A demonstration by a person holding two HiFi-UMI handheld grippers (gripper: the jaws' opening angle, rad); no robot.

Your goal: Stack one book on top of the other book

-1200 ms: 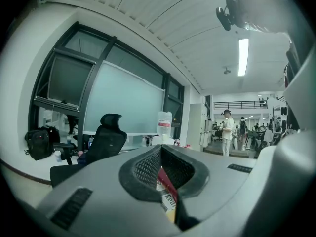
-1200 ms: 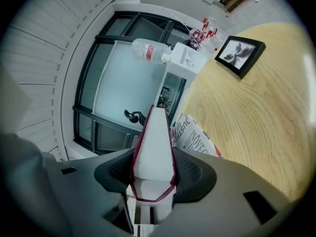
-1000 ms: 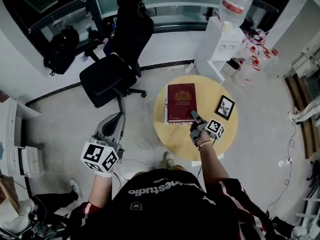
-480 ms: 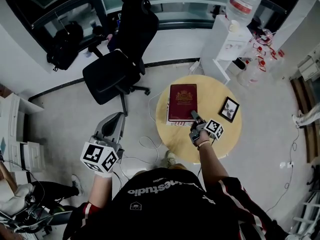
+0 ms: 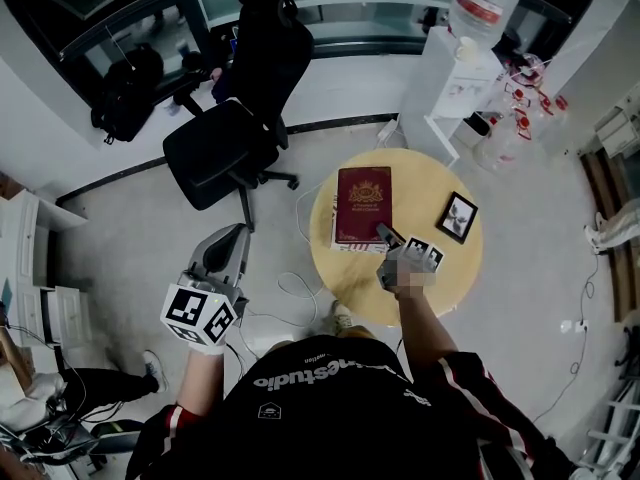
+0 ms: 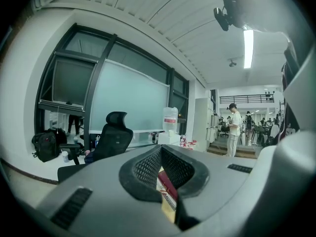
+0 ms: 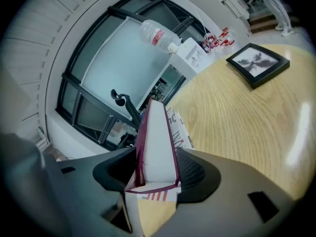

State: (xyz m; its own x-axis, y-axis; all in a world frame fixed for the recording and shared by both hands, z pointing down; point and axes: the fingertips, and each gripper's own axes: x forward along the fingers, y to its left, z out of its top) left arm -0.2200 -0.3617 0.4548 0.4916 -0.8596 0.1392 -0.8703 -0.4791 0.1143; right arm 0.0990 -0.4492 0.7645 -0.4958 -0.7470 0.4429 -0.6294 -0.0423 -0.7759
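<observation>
A maroon book [image 5: 363, 203] lies flat on top of a white printed book [image 5: 341, 244] on the round wooden table [image 5: 370, 290]. My right gripper [image 5: 383, 232] is at the maroon book's near right corner. In the right gripper view the maroon book [image 7: 158, 142] fills the space between the jaws of that gripper [image 7: 157, 169]. Both pads are against its covers, and the jaws are opening. The lower book [image 7: 178, 130] shows beneath it. My left gripper [image 5: 236, 236] hangs over the floor left of the table, shut and holding nothing.
A black-framed picture [image 5: 455, 216] lies on the table's right side. A black office chair [image 5: 230, 138] stands on the floor to the far left of the table. A water dispenser [image 5: 455, 68] stands beyond the table. A white cable [image 5: 290, 293] runs across the floor.
My right gripper has rolled and sunk slightly at the maroon book's near corner. The book stays on the lower one. My left gripper has kept still.
</observation>
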